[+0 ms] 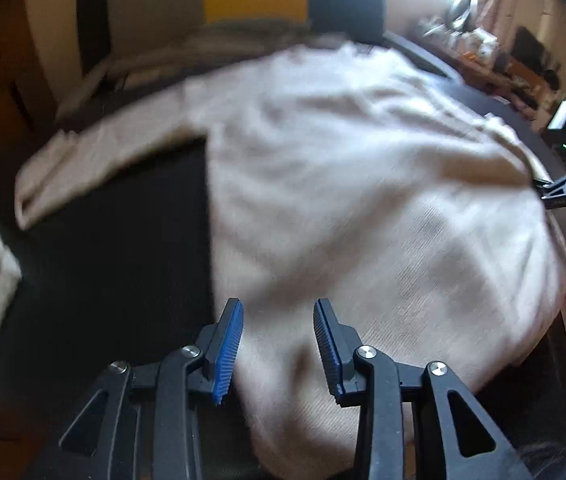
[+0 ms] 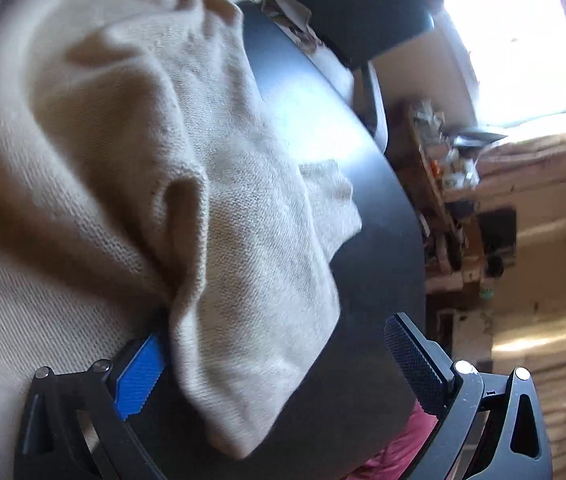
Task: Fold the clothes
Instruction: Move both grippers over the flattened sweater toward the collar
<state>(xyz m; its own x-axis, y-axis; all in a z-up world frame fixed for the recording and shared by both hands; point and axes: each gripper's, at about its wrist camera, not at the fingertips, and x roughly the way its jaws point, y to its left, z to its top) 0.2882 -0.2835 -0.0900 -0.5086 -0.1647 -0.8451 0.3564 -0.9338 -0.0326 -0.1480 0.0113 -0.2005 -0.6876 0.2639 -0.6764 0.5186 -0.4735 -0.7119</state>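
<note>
On the round black tabletop point(image 2: 323, 128) a cream knitted sweater point(image 1: 363, 184) lay beneath the spread, empty left gripper point(image 1: 278, 344), a fold draped between the wide-open right gripper point(image 2: 279, 372) fingers

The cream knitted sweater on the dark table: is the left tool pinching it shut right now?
No: the left tool stands open above the cream knitted sweater, with a clear gap between its blue pads.

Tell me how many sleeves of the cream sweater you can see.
2. One sleeve stretches out left across the dark table in the left wrist view; the other sleeve lies between the right gripper's open jaws.
</note>
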